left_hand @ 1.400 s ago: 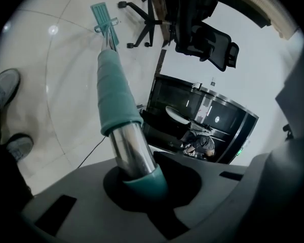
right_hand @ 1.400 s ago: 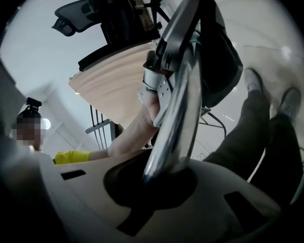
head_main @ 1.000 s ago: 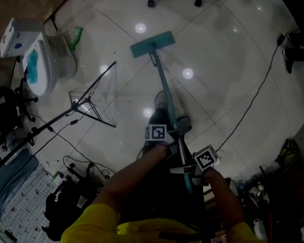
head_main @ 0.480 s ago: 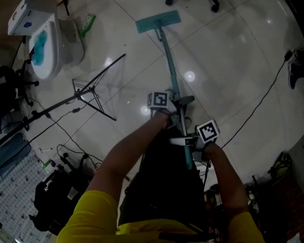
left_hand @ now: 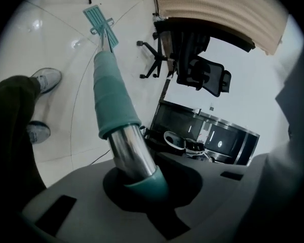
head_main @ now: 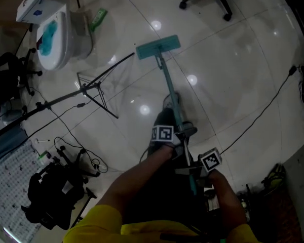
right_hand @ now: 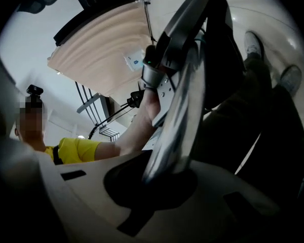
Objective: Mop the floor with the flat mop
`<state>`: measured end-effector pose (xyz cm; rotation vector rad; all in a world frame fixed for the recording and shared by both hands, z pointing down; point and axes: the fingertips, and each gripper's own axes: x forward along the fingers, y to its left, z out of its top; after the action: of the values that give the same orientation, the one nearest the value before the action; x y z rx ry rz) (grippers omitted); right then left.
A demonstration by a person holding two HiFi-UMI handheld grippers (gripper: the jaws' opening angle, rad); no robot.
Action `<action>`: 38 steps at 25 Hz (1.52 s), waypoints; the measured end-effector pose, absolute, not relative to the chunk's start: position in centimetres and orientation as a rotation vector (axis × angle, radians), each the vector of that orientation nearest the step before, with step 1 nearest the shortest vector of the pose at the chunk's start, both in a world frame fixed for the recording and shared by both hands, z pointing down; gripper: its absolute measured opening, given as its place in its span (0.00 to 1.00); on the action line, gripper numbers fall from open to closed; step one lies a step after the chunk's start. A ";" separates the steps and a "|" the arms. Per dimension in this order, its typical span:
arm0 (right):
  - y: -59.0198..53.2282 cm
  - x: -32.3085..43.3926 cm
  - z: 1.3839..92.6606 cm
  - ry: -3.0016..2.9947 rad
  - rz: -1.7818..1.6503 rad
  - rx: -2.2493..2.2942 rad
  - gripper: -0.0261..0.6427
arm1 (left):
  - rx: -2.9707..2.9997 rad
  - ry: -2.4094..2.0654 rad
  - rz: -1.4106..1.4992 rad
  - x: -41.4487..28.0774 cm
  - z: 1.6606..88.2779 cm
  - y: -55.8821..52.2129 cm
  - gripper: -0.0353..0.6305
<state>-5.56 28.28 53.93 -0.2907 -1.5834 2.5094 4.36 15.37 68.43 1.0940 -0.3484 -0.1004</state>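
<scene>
Mopping looks under way, not finished. The left gripper [head_main: 176, 135] is closed on the flat mop's metal handle [head_main: 168, 85] beside its teal sleeve [left_hand: 111, 90], and the right gripper [head_main: 194, 170] is clamped further up. The mop head [head_main: 158, 46] lies flat on the tiled floor [head_main: 233, 59], near the toilet [head_main: 55, 34]. The tiles show no clear wet trail, so how much floor remains is unclear.

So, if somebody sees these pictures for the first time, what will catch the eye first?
First the teal flat mop, its head flat on the glossy tiled floor at upper centre, its long handle running back to the person. The left gripper and the right gripper are both shut on that handle. At upper left stands a white toilet with blue in its bowl.
</scene>
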 end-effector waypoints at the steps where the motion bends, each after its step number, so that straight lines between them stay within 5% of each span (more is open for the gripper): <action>1: 26.4 -6.0 55.3 -1.606 2.465 -0.300 0.04 | 1.114 -0.356 -0.091 3.6 69.5 13.1 0.13; 12: 12.9 -10.0 62.3 -1.672 2.407 -0.273 0.04 | 1.212 -0.364 -0.132 -0.4 75.0 -2.8 0.13; 24: 27.4 -7.8 52.5 -1.546 2.631 -0.250 0.04 | 1.100 -0.330 -0.125 2.3 67.3 14.7 0.14; 38: 11.6 -10.9 60.6 -1.743 2.503 -0.313 0.06 | 1.214 -0.354 -0.108 -1.3 74.2 -3.5 0.14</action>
<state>-10.94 11.61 60.57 -0.3128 -1.7429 2.5030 -1.34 -3.50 74.17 1.2137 -0.3542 -0.1079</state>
